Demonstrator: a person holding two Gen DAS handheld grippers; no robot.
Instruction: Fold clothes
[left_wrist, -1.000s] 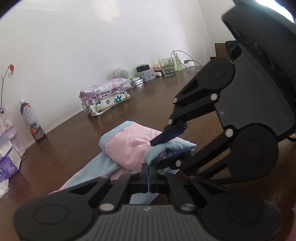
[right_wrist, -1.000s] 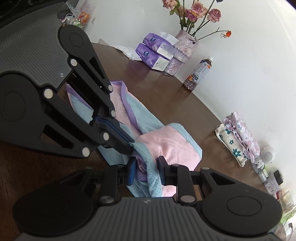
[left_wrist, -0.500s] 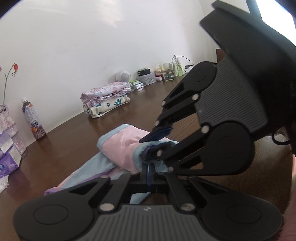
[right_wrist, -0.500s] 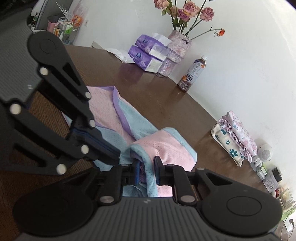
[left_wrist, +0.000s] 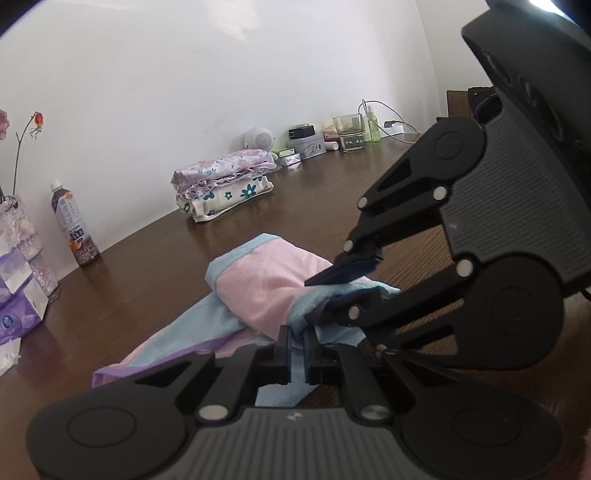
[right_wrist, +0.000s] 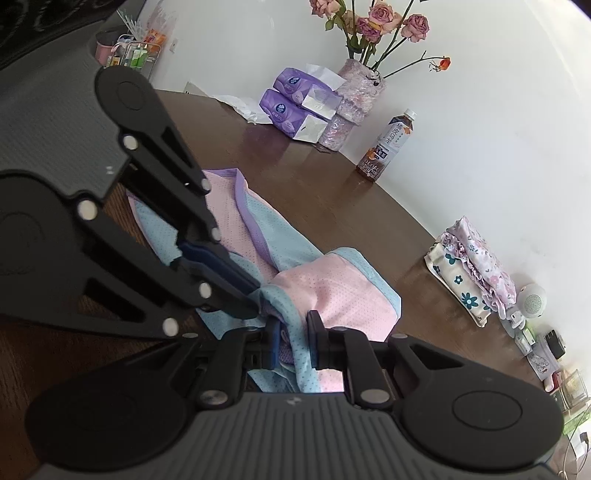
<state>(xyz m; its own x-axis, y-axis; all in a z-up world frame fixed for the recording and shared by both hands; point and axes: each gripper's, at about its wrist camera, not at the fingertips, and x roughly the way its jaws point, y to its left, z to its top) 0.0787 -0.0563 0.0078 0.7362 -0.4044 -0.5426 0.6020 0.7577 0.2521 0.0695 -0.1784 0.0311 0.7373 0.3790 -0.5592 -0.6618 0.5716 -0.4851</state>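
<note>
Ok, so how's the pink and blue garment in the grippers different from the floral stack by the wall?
The pink and blue garment is loosely bunched, half trailing flat over the table; the floral stack is squared into neat layers. The garment is plain pink, blue and purple blocks; the stack is flower-printed. The left gripper and right gripper pinch the garment; nothing touches the stack. Both rest on the table.

The garment (right_wrist: 325, 288) was pink and pale blue with purple trim; the folded stack (left_wrist: 225, 186) was floral; the table (left_wrist: 147, 266) was dark brown.
</note>
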